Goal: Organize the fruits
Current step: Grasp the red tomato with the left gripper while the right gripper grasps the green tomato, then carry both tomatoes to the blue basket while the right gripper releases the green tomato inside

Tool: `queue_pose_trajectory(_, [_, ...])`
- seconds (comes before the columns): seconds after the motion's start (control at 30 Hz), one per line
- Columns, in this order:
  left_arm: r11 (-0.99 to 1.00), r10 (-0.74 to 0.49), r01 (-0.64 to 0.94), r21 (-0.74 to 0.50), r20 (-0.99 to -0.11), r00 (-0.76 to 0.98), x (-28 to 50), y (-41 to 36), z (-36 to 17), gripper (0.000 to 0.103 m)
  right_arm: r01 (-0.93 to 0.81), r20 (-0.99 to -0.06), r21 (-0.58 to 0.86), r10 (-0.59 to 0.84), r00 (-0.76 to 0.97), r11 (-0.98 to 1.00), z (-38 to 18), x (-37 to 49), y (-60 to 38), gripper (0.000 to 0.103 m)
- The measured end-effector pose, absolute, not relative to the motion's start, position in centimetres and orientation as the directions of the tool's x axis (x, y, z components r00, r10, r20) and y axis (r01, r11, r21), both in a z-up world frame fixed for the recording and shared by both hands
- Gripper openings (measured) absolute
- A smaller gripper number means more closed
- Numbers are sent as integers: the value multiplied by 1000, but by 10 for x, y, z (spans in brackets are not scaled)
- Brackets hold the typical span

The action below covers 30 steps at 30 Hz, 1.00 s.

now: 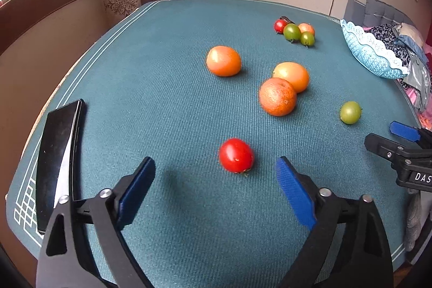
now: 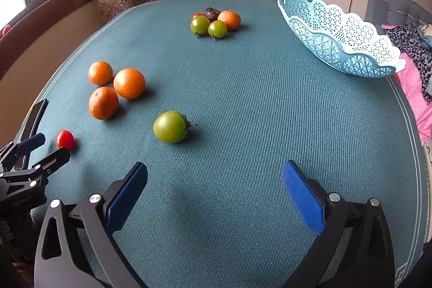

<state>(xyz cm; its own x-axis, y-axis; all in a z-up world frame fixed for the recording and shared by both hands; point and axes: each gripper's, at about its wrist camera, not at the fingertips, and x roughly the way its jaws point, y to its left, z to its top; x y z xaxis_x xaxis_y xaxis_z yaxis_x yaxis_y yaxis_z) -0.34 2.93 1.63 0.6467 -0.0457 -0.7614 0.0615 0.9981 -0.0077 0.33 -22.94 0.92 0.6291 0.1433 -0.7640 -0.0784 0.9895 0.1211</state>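
Note:
A red cherry tomato lies on the teal table just ahead of my left gripper, which is open with nothing between its blue pads. Three oranges sit mid-table, and a lone green tomato lies to their right. At the far side is a cluster of small fruits: green tomatoes, a red one, a small orange. The light-blue lattice basket stands empty at the far right. My right gripper is open, with the green tomato a little ahead and left of it.
A black phone lies along the table's left edge. Clothes and bedding are piled beyond the right edge. A curtain and window are behind the table's far left. The right gripper's fingers show at the left wrist view's right edge.

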Motion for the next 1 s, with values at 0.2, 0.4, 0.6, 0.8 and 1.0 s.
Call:
queue_pose_trajectory(0.2, [996,-81,81,-38,-761,644,2,29,17,54,-95,-756,156,180,630,983,11,11,-226,98])
queue_pose_trajectory(0.4, [991,-111,123,-42,-766,633,8,15,14,28,-126,-750,165,207,628,978,14,21,-218,87])
queue_pose_trajectory(0.6, [986,-139,157,-48,-747,650,6,10,20,28,-145,-756,199,246,606,969,13,34,-215,64])
queue_pose_trajectory(0.8, [987,-137,156,-43,-734,666,6,11,25,28,-184,-762,198,269,590,963,9,40,-204,43])
queue_pose_trajectory(1.0, [986,-141,163,-41,-726,673,7,10,29,28,-203,-757,182,269,595,962,8,39,-200,35])
